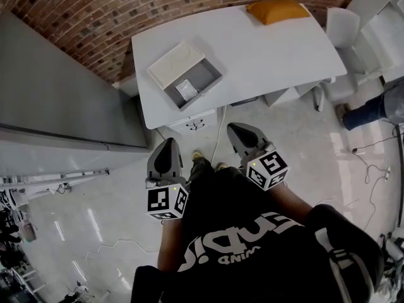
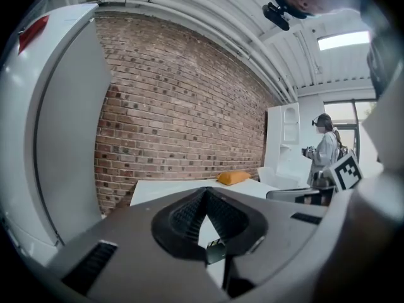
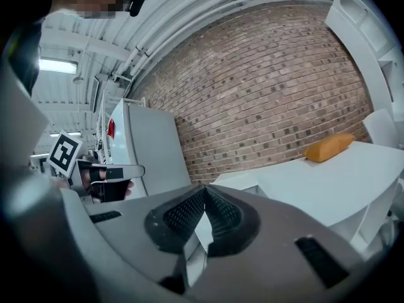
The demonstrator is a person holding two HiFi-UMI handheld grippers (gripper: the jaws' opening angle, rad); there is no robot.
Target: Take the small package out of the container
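Black shirt (image 1: 252,251) filled the lower frame; just above, left gripper (image 1: 168,145) and right gripper (image 1: 237,131) were both closed, empty; the small package (image 1: 187,89) lay inside the open container (image 1: 212,74) on the white table (image 1: 271,55), upper centre, well beyond both.

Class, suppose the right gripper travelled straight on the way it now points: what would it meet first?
Most likely the near edge of the white table, beside the open container. Only floor lies between it and the right gripper, though depth is hard to judge.
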